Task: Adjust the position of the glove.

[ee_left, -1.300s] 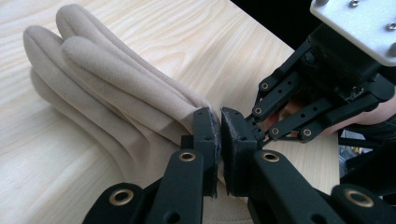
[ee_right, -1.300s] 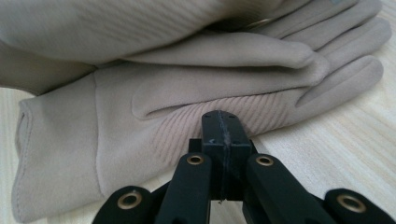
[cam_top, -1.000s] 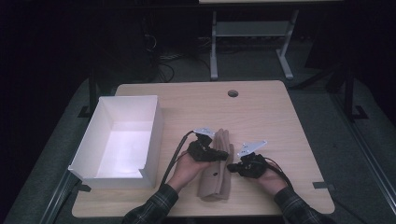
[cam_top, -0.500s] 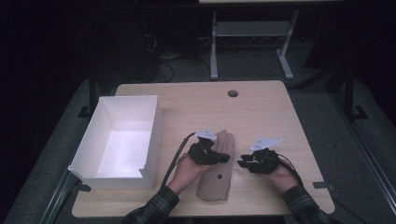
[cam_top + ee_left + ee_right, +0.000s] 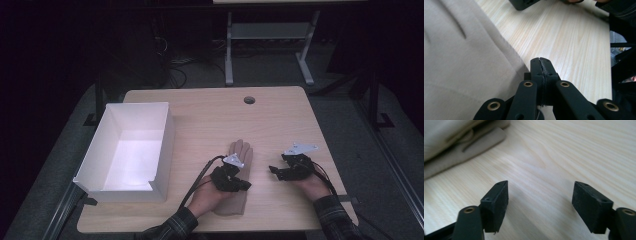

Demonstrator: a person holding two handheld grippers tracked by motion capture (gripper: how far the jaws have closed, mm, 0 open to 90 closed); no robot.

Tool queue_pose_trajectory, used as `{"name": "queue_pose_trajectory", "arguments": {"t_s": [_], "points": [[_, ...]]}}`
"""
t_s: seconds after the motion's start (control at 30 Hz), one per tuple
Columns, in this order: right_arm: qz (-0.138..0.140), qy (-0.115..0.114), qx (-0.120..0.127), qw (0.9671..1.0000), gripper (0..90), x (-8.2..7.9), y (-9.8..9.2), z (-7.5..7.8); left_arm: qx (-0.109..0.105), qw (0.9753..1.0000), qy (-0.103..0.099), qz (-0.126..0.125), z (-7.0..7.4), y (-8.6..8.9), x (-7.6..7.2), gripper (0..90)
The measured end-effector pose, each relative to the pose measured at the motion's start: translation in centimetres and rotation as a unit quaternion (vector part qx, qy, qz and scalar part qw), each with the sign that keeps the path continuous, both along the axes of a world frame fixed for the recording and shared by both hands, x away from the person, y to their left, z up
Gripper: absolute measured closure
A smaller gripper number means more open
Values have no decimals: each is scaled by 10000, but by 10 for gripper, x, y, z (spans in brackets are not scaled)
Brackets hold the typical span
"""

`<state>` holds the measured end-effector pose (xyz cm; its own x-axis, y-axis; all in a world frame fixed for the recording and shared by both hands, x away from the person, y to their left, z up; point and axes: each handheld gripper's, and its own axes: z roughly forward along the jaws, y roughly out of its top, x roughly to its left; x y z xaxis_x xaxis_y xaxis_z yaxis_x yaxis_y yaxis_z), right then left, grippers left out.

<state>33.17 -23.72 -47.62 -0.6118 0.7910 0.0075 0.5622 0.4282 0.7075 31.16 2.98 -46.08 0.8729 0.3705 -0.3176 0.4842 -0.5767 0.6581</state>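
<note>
A beige glove lies flat on the wooden table, fingers pointing away, near the front edge. My left gripper rests over the glove's palm and points right. In the left gripper view this gripper is shut with nothing between its jaws, its tip just past the glove's edge over bare wood. My right gripper hovers low over the table to the right of the glove, apart from it. It is open and empty, with the glove at the upper left.
An empty white box stands at the table's left, close to the glove. A round cable hole sits near the far edge. A metal stand rises on the dark floor behind the table. Bare wood stretches between the grippers and the far edge.
My right gripper has drawn away from the glove to the right. The left gripper has stayed over the glove's palm.
</note>
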Motion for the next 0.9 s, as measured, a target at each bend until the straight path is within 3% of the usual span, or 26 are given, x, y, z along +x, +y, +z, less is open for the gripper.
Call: {"name": "queue_pose_trajectory", "arguments": {"t_s": [0.27, 0.63, 0.9], "points": [[-147, 14, 180, 9997, 196, 3, -1, -4, 361, 9991, -197, -41, 5, 20, -6, 895], [-163, -14, 225, 9996, 176, 3, -3, -6, 619, 9973, -362, 162, 10, 51, -10, 895], [-146, -26, 225, 9996, 173, 4, -3, -6, 704, 9962, -508, 97, 17, 56, -12, 894]]}}
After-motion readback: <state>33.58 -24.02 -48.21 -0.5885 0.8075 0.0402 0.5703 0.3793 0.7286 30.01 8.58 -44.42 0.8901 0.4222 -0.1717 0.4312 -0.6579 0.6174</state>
